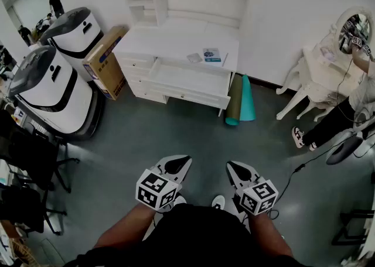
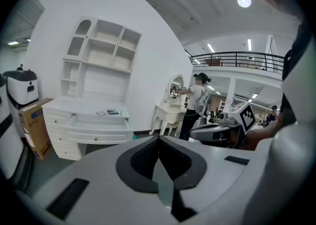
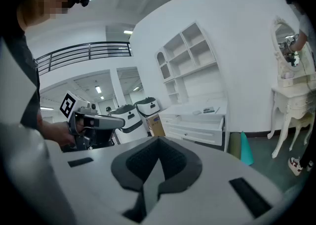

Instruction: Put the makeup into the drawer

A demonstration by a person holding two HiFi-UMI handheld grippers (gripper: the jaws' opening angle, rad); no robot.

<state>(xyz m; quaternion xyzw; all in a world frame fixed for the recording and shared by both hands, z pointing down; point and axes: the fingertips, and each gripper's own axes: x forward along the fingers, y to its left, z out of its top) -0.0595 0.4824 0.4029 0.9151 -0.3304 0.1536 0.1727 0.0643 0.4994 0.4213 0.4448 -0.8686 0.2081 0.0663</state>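
A white desk [image 1: 176, 40] with shelves stands against the far wall, its wide drawer [image 1: 190, 79] pulled open. On the desktop lie a blue makeup box [image 1: 212, 55] and a small pale packet [image 1: 194, 57]; the left gripper view shows them as small things [image 2: 108, 112]. My left gripper [image 1: 178, 164] and right gripper [image 1: 237, 170] are held low over the grey floor, well short of the desk. Both are shut with nothing between the jaws. The desk [image 3: 197, 118] shows in the right gripper view too.
Two large white and black robots [image 1: 50, 78] and a cardboard box [image 1: 107, 61] stand left of the desk. Rolled teal and olive mats [image 1: 241, 101] lean at its right. A person [image 1: 351, 108] stands at a white dressing table [image 1: 319, 67] on the right. Black chairs [image 1: 29, 160] crowd the left.
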